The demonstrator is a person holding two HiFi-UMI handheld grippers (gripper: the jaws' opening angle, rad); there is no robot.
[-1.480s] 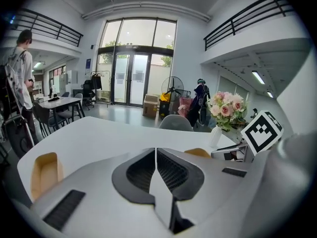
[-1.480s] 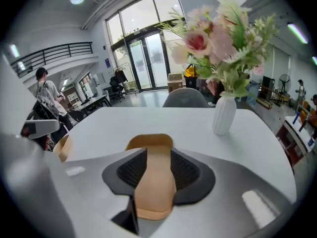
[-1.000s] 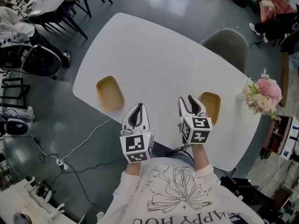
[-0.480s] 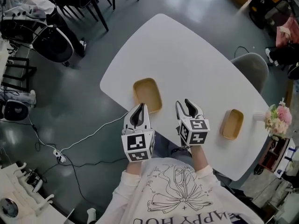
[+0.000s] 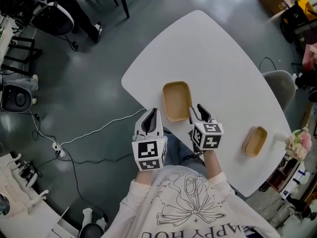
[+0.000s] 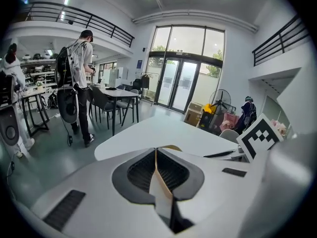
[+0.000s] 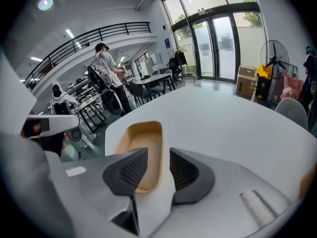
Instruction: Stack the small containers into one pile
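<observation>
Approach step: right gripper (image 5: 196,109), spread and just narrowing, frames the tray (image 5: 177,99) rim untouched; left gripper (image 5: 152,113) pressed together, empty; next, pinch that rim.

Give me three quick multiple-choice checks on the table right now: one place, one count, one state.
1. The flowers stand: A, at the table's right-hand end; B, mid-table; C, on the floor.
2. Tan containers on the table: A, one; B, two; C, four.
3. Left tool's jaws: A, wide apart; B, together; C, clamped on a container.
Key: 1 A, the head view shows them beyond the right-hand container. 2 B, one by the near edge, one further right. 3 B, its own view shows the pads meeting with nothing between.
</observation>
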